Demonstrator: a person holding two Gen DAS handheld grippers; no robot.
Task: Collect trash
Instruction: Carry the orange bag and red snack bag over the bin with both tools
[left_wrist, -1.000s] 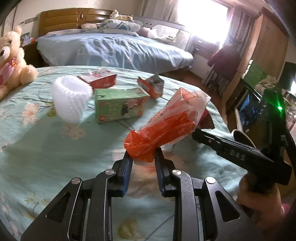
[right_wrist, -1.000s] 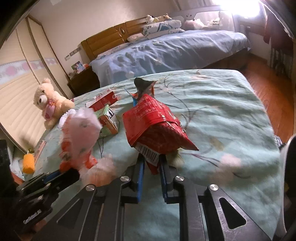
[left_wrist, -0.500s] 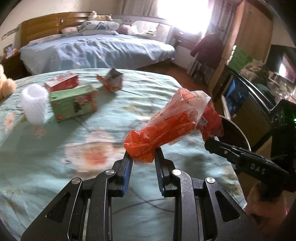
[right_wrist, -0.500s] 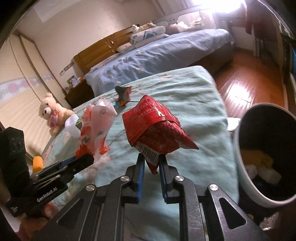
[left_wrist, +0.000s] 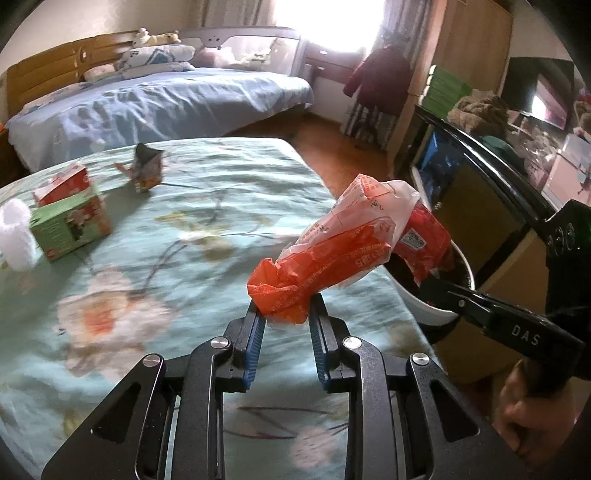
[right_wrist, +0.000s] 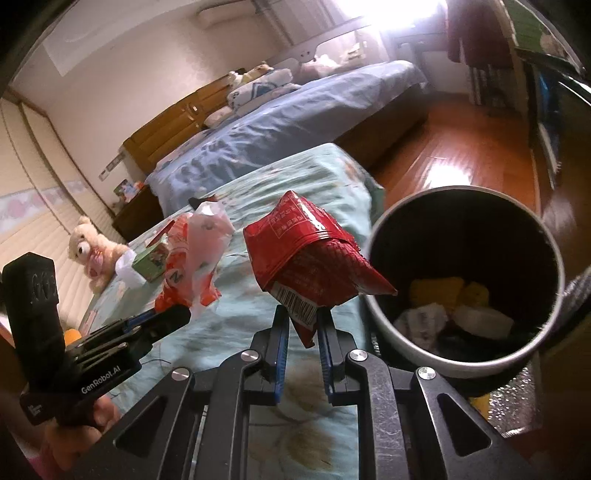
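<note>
both loads swung across to the bin

swung both hands sideways off the littered end of the table (left_wrist: 155, 280) since the earlier frames, bringing the round bin (right_wrist: 384, 328) from out of sight into full view just beside the table edge. kept both grips unchanged along the way.

left gripper (left_wrist: 286, 314) clamped nearly closed on the knotted end of the orange plastic bag (left_wrist: 332, 258), raised clear of the cloth and angled downward toward the table's corner. right gripper (right_wrist: 301, 325) pinched tight on the lower edge of the red snack wrapper (right_wrist: 306, 258), tilted down too, with the wrapper hanging just short of the bin's rim, not yet over the opening.

already in the bin: a few scraps, yellow and white, at the bottom. left behind on the table: a green carton (left_wrist: 70, 225), a red carton (left_wrist: 61, 184), a white foam sleeve (left_wrist: 14, 236) and a small crumpled pack (left_wrist: 146, 171). judged partway through, with two pieces carried but not dropped and four more to fetch. teddy bear (right_wrist: 92, 251) seated at the far end, likely not trash.
</note>
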